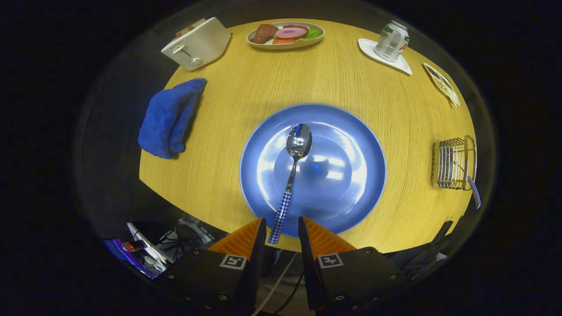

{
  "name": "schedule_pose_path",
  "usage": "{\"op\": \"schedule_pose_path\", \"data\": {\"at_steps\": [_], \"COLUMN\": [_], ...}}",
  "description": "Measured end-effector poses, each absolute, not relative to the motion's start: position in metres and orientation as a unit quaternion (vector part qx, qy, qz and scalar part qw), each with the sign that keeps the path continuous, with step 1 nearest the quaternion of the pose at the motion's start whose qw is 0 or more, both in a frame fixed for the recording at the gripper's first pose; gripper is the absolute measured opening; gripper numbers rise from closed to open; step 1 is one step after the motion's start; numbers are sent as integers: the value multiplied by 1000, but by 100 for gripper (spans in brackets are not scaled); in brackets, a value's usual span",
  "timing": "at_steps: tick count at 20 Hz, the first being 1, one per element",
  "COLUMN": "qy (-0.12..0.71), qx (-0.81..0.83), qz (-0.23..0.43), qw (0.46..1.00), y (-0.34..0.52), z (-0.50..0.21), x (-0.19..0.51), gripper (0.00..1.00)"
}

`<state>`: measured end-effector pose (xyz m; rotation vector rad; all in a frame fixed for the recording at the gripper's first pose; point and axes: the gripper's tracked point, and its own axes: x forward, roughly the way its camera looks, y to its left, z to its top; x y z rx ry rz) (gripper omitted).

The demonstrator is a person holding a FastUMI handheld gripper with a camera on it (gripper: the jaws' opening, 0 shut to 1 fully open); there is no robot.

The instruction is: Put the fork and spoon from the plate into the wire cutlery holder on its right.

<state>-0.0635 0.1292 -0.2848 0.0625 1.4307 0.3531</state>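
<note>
A spoon (298, 140) with a blue-checked handle (281, 217) lies on the blue plate (355, 166), bowl pointing away from me. Its handle runs back over the plate's near rim and ends between my fingertips. My gripper (282, 224) is open, and the handle lies in the gap closer to the left finger, with neither finger pressing on it. To the right of the plate stands the wire cutlery holder (452, 163). A second blue-checked handle (474, 193) sticks out of the holder's near right corner; the rest of that utensil is hidden among the wires.
On the round wooden table (219, 175), a blue cloth (169, 118) lies left of the plate. A white toaster (195, 44), a plate of food (285, 34), a can (392, 40) on a white coaster and a small dish (441, 83) line the far edge.
</note>
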Motion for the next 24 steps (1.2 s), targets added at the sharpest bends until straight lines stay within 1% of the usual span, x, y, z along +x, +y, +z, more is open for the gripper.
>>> {"op": "schedule_pose_path", "data": {"at_steps": [9,11,13,15,20,22,23,24], "qy": [660,668,671,677,677,658,654,654], "qx": [-3,-15,-26,-20,-60,-64,-79,-87], "qz": [148,151,152,170,206,211,208,206], "qw": [736,729,725,716,704,720,723,723], "y": [134,131,127,128,116,113,105,99], "z": [-321,-330,-335,-334,-335,-339,-327,-325], "x": [-62,-66,-63,-68,-72,-63,-62,-61], "gripper": [44,41,41,12,12,12,1,1]}}
